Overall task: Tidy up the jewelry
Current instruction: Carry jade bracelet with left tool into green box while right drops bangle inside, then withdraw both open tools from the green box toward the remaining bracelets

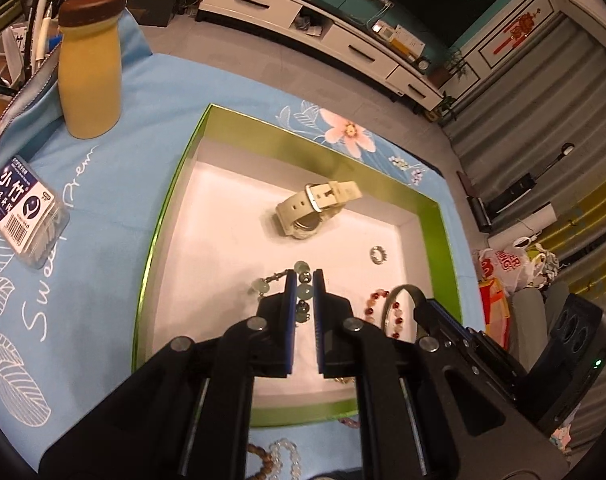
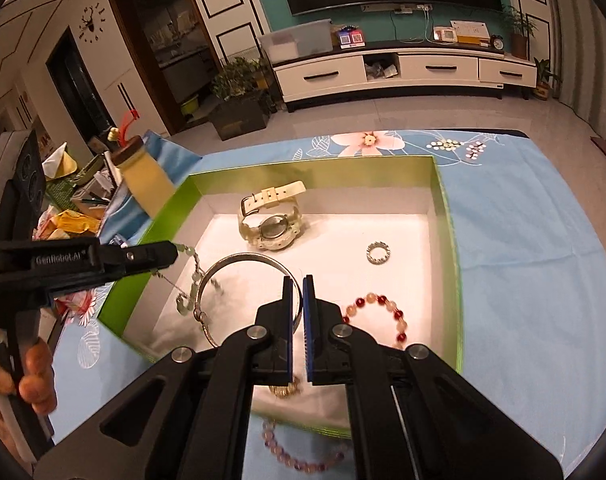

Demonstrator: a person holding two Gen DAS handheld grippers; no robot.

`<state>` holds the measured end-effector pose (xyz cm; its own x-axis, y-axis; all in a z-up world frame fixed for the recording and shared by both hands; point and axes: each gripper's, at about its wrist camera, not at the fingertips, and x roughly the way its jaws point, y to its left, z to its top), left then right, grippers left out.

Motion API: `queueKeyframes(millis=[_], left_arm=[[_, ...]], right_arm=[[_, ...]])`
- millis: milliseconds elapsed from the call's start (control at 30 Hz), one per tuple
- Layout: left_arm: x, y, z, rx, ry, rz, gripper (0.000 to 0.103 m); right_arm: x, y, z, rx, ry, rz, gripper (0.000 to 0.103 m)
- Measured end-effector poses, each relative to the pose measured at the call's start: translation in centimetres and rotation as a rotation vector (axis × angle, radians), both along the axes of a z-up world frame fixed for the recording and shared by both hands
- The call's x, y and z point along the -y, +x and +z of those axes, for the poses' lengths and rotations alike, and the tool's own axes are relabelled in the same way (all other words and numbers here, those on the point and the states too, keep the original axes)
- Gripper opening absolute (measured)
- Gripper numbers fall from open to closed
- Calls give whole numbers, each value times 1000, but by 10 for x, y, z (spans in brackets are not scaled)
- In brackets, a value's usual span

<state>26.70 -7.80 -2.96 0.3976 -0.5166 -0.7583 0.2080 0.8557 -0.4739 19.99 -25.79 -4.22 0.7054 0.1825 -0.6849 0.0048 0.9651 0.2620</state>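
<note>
A green box (image 1: pixel 163 216) (image 2: pixel 443 208) with a white floor lies on the blue floral cloth. My left gripper (image 1: pixel 304 276) (image 2: pixel 171 252) is shut on a pale green bead bracelet (image 1: pixel 259 286) (image 2: pixel 191 292), which dangles over the box's near-left part. My right gripper (image 2: pixel 297 280) (image 1: pixel 419 304) is shut on a silver bangle (image 2: pixel 243 258) (image 1: pixel 399 292), held just above the box floor. Inside the box lie a cream watch (image 1: pixel 311 208) (image 2: pixel 271 224), a small silver ring (image 1: pixel 379 255) (image 2: pixel 378 253) and a red-and-pink bead bracelet (image 2: pixel 383 304) (image 1: pixel 377 300).
A cream bottle (image 1: pixel 91 76) (image 2: pixel 147 184) with a brown cap stands left of the box. A small plastic pack (image 1: pixel 23 216) lies near it. More bead bracelets (image 1: pixel 279 456) (image 2: pixel 303 460) lie on the cloth in front of the box. A gold piece (image 2: pixel 285 390) sits under my right gripper.
</note>
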Motion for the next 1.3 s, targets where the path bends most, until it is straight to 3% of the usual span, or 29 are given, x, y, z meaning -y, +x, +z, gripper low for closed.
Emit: queueKeyframes(millis=[100, 167, 367, 533, 633, 767, 967, 1300], left_arm=[[0, 5, -3, -3, 16, 17, 16], [-1, 4, -3, -2, 12, 20, 42], [-12, -13, 5, 38, 22, 11, 53], [-35, -42, 16, 79, 29, 27, 60], [-55, -64, 16, 93, 49, 68, 62], [-81, -96, 4, 85, 76, 105, 63], [-106, -136, -28, 8, 106, 147, 63], [-119, -179, -24, -2, 108, 181, 64]], right_arm=[[-5, 13, -6, -31, -8, 10, 8], [-8, 17, -7, -38, -11, 6, 15], [-3, 2, -4, -13, 9, -6, 21], [7, -30, 7, 30, 44, -5, 26], [11, -51, 13, 64, 53, 10, 37], [15, -74, 13, 67, 75, 33, 38], [11, -105, 4, 44, 102, 73, 38], [3, -153, -1, 22, 163, 108, 38]])
